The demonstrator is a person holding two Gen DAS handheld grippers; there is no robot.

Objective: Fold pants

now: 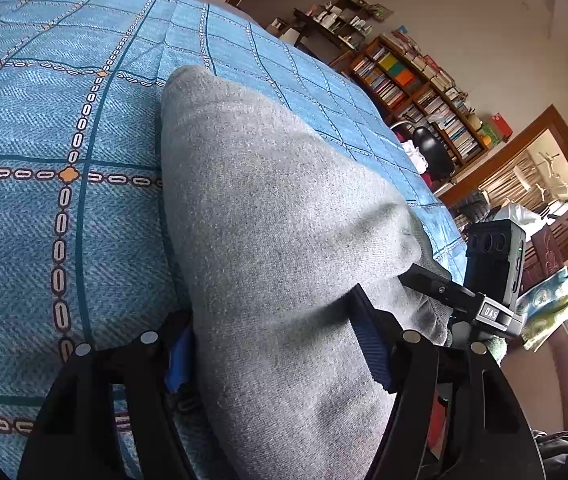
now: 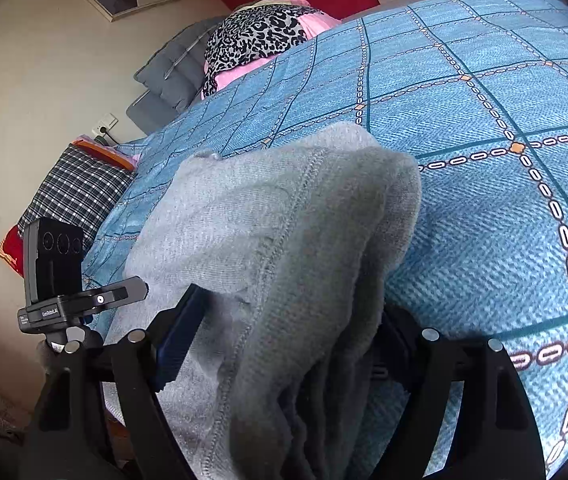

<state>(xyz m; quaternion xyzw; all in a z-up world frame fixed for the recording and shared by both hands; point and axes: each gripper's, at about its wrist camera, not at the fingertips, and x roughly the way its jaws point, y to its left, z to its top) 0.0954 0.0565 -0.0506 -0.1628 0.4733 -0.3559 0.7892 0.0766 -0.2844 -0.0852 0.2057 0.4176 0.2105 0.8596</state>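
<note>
On the bed, over the blue checked bedspread (image 1: 64, 128), the grey pants (image 1: 268, 208) lie bunched into a thick, layered bundle, and each end of it sits between the jaws of one gripper. I judge the two ends are taken at once so the bundle can be lifted or carried over evenly and the layers do not slide apart.

The left gripper (image 1: 280, 344) stands partly spread, with the thick grey cloth filling the gap between its blue pads. The cloth bulges up over the right-hand pad, so the pads seem to press on it; I read this as a grip on a fat fold.

The right gripper (image 2: 284, 336) is also spread wide around several stacked layers, with a stitched seam (image 2: 280, 248) running up between the fingers. Its left pad (image 2: 182, 334) lies against the cloth, while the other is mostly hidden beneath it.
</note>
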